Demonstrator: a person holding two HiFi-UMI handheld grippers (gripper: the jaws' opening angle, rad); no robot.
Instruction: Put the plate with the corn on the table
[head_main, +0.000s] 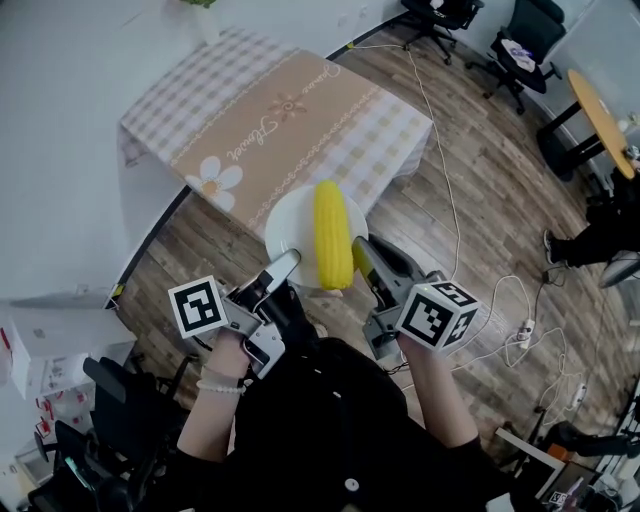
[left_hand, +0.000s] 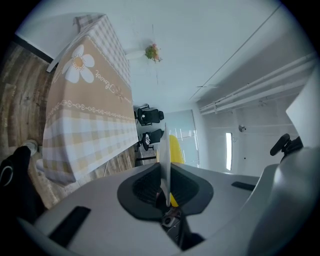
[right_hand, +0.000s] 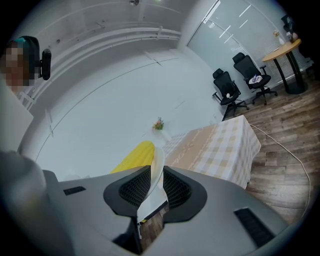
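Plate (head_main: 288, 228) is up in the air, carried by both grippers on the near side of the table (head_main: 270, 120). From the head view its far rim overlaps the cloth's near edge.
- Left gripper (head_main: 288, 262): jaws nearly closed, clamped on the plate's near-left rim, which sits edge-on between the pads.
- Right gripper (head_main: 358, 246): jaws a bit wider, pinching the near-right rim.
- Corn (head_main: 333, 235): lies along the plate's right half, its near end overhanging the rim beside the right gripper.

Surroundings:
- Tabletop: checked cloth with a beige flower-print runner. The only thing I can see on it is a small plant (right_hand: 158, 123) at the far end.
- Wall (head_main: 60, 150) runs along the left.
- Wood floor (head_main: 480, 200) is to the right, with a white cable (head_main: 440, 150) running across it from the far side to a power strip (head_main: 525, 330).
- Far right: black office chairs (head_main: 525, 45) and a round wooden table (head_main: 600, 115). Another person's legs (head_main: 595, 240) are at the right edge.

Count: 1 plate, 1 corn cob, 2 grippers, 1 covered table, 2 chairs, 1 round table.
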